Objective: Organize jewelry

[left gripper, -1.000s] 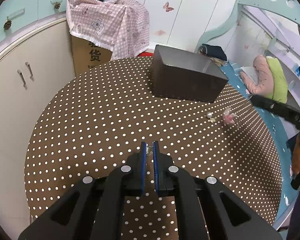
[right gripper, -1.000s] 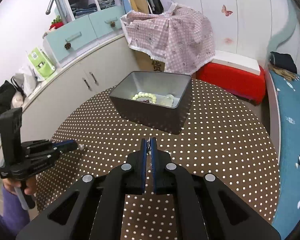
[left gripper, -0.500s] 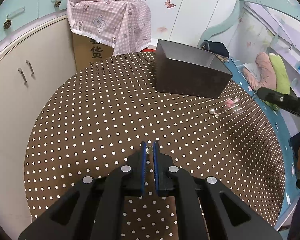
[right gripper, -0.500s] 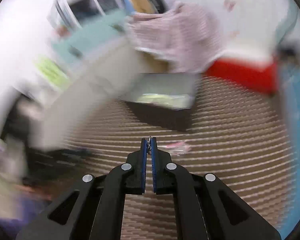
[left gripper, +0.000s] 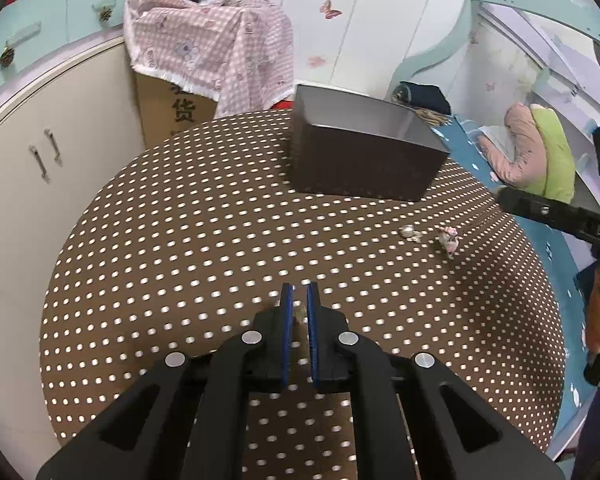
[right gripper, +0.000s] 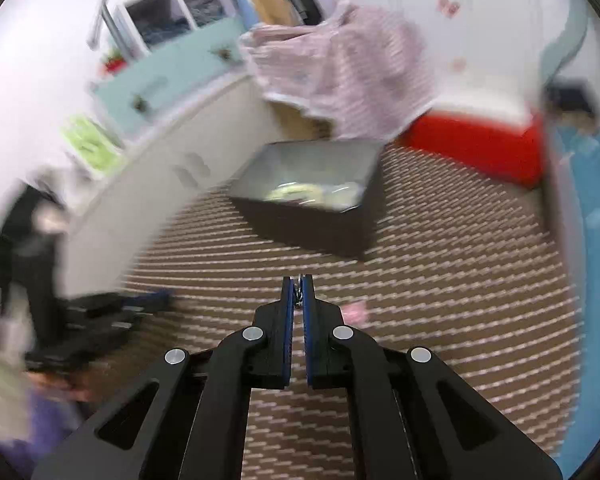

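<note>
A dark rectangular box [left gripper: 364,168] stands open at the far side of the round polka-dot table [left gripper: 188,240]. Pale green beads [right gripper: 296,192] lie inside the box [right gripper: 312,216]. My left gripper [left gripper: 299,304] is shut on a small pale jewelry piece [left gripper: 299,312] low over the table's near side. My right gripper [right gripper: 299,288] is shut on a small metal piece [right gripper: 299,294]; this view is blurred. It reaches in from the right [left gripper: 556,216], short of the box. A pearl piece [left gripper: 410,233] and a pink piece [left gripper: 449,238] lie on the cloth below it.
White cupboards [left gripper: 40,160] curve round the table's left. A cardboard box under a pink checked cloth [left gripper: 212,52] stands behind. A bed with pink and green cushions [left gripper: 540,152] lies to the right. A red-and-white box [right gripper: 476,140] sits on the floor.
The right wrist view has gone blurred with motion, and the pink piece now shows beside its fingers. My left gripper has stayed almost still, shut throughout.
</note>
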Available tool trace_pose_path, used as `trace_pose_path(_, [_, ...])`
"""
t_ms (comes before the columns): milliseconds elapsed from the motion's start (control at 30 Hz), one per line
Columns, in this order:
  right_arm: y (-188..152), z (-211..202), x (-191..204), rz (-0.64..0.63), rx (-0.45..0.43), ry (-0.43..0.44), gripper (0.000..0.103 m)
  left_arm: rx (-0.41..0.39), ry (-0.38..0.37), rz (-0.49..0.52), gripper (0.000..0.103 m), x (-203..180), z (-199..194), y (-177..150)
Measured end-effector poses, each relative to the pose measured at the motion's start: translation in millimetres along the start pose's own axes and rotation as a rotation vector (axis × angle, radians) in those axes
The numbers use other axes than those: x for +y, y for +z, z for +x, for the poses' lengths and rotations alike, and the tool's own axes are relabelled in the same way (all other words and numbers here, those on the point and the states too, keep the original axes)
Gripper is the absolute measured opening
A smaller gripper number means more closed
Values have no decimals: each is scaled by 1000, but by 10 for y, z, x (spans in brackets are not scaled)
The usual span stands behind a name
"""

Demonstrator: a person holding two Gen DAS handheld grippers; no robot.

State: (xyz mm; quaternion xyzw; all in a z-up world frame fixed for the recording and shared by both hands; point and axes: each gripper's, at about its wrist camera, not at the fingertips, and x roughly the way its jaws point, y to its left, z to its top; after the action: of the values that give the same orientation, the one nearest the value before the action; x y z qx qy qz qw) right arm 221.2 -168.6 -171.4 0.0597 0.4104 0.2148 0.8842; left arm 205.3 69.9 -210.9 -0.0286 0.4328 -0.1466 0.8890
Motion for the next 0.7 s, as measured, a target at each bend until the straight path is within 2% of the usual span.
trace_pose_path(100, [-37,-13,-66,24,6,14,5,2,-30,15,6,-137,19,26])
trace_pose_path(167, [-66,-61,-127,35,1,-14,5,5,-64,37,6,-269,45,38])
trace_pose_path(267, [-124,-137,-239,67,10,15,5,19,-102,62,6,-461,102,49])
trace_pose_path(500, [-350,-257,-534,130,47,30,5,59,-150,96,7,-813,294,130])
trace_pose_path(533, [-405,-273,-579,136,50,26,5,64,-159,98,11,-860,324,149])
trace_pose_path(567, [-443,-265,-615,142,55,21,5,72,-167,101,21,-932,363,172])
trace_pose_path(633, [-535,-256,-691,150,62,5,5,75,-163,101,30,-1021,414,208])
trace_pose_path(700, [-624,-272,-764,166,58,25,5,93,-183,104,30,-1140,483,261])
